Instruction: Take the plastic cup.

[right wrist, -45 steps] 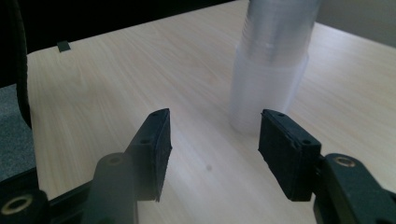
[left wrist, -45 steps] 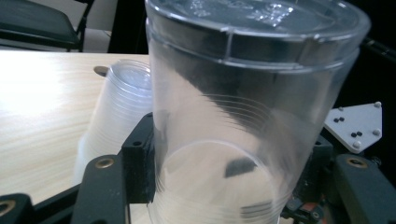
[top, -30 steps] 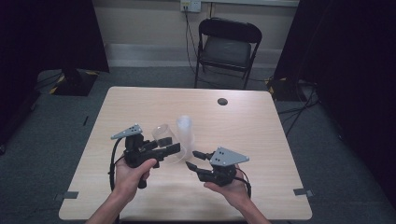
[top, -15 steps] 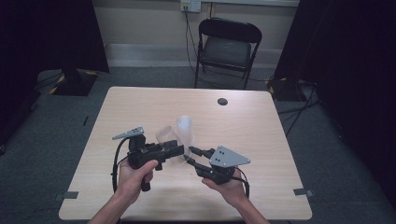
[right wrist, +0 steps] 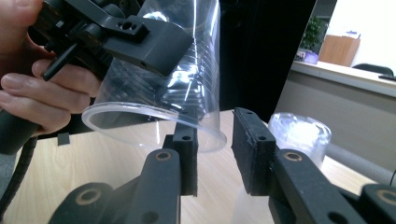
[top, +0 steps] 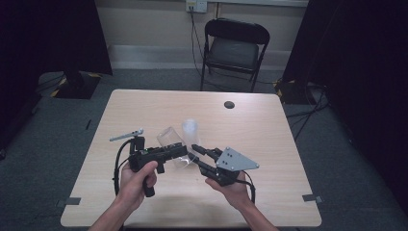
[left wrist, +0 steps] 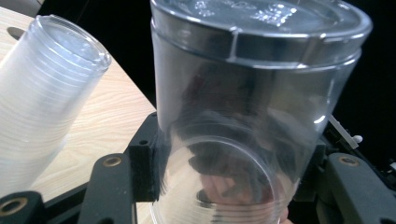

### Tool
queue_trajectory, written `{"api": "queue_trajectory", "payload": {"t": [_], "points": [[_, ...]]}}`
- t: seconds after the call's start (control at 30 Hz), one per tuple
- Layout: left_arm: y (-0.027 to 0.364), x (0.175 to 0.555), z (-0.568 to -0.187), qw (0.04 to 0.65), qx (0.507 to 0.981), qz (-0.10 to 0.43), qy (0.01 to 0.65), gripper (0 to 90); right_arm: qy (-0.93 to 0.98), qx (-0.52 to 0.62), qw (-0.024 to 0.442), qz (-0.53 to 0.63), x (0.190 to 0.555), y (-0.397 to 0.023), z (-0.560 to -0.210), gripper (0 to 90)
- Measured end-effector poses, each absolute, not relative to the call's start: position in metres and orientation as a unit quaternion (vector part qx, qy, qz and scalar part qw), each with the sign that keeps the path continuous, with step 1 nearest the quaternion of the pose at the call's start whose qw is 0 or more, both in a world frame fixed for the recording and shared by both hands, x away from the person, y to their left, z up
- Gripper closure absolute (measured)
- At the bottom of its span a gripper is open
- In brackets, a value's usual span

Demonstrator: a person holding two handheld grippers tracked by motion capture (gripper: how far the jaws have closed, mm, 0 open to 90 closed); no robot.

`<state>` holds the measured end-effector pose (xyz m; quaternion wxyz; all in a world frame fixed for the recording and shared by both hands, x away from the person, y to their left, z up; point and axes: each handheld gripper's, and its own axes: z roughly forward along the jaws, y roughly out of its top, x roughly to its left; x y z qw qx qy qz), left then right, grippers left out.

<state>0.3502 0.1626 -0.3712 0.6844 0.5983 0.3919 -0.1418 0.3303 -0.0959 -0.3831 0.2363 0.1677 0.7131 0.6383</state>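
My left gripper (top: 179, 150) is shut on a clear plastic cup (top: 171, 138), held tipped above the table with its mouth toward the right gripper. In the left gripper view the cup (left wrist: 243, 116) sits squeezed between both jaws of that gripper (left wrist: 229, 163), its base facing away. My right gripper (top: 194, 154) reaches in from the right. Its jaws have just been closing and straddle the cup's rim (right wrist: 154, 123), one inside and one outside, with a gap still showing at this gripper (right wrist: 212, 149). A stack of frosted cups (top: 190, 129) stands just behind.
The stack of cups (left wrist: 42, 93) (right wrist: 299, 130) stands upright close to both grippers. A small dark round thing (top: 229, 104) lies near the far edge of the table (top: 144, 110). A black folding chair (top: 235, 48) stands beyond the table.
The right gripper has moved left up to the cup's rim and its jaws have narrowed. The left gripper has rolled, so its grey plate now shows edge-on, and the cup has tipped.
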Motion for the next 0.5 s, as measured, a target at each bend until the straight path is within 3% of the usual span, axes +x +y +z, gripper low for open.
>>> {"api": "queue_trajectory", "payload": {"t": [0.3,0.5], "points": [[0.1545,0.3488,-0.3718,0.686,0.595,-0.164,0.385,42.9,0.690,0.156,0.254,0.659,0.3312,-0.0869,-0.3823,74.9],[0.1526,0.3478,-0.3702,0.694,0.591,-0.178,0.371,42.8,0.669,0.149,0.292,0.667,0.3260,-0.0867,-0.3817,79.2]]}}
